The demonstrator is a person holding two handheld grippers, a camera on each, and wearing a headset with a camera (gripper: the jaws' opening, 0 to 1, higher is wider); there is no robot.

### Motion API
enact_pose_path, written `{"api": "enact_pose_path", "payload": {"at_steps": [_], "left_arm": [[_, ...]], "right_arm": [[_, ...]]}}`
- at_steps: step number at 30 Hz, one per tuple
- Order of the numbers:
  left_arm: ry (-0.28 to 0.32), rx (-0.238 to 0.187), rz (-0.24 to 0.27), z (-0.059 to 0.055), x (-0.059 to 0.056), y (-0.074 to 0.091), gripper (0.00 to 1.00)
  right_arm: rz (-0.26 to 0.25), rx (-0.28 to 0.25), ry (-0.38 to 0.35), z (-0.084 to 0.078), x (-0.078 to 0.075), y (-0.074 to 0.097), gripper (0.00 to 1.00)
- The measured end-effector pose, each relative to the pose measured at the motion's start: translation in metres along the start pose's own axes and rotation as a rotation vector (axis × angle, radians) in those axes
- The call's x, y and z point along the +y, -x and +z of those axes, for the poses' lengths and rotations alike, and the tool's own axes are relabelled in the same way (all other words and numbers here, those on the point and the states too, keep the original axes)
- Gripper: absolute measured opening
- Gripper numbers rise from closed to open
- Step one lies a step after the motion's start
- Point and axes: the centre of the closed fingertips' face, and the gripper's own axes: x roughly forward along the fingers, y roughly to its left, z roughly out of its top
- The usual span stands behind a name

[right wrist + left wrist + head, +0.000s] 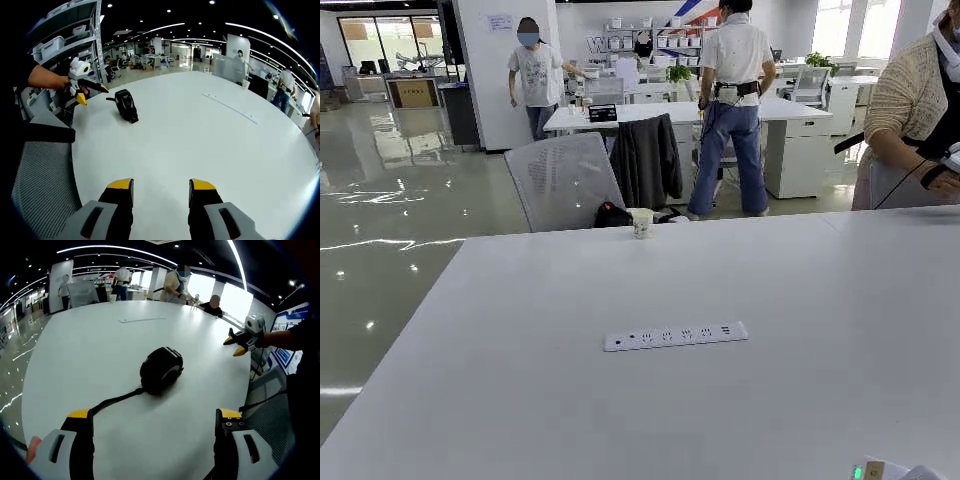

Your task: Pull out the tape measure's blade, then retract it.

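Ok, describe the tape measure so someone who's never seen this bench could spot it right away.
Start from the big white workbench. Near its edge, just ahead of the left tool, sits the tape measure, a chunky black case with a black strap trailing from it. It is the dark, rounded thing on top; the power strip farther out is flat, long and white.

Tape measure (161, 369) just ahead of left gripper (155, 415): black matt case, rubbery look; strap (117, 400) black, maybe cloth. Table (100, 345) under it white, smooth, low sheen. Left gripper and right gripper (161, 185): grey plastic shells, yellow tips. Chair (40, 190) left of right gripper: grey mesh. Floor (400, 200): glossy, mirror-like.
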Motion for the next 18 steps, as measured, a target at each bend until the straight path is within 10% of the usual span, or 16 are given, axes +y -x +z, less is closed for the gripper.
{"api": "enact_pose_path", "payload": {"at_steps": [18], "left_arm": [[0.005,0.024,0.019,-0.018,0.015,0.036,0.99]], "right_arm": [[-0.027,-0.008,-0.086,-0.038,-0.012,0.048,0.9]]}}
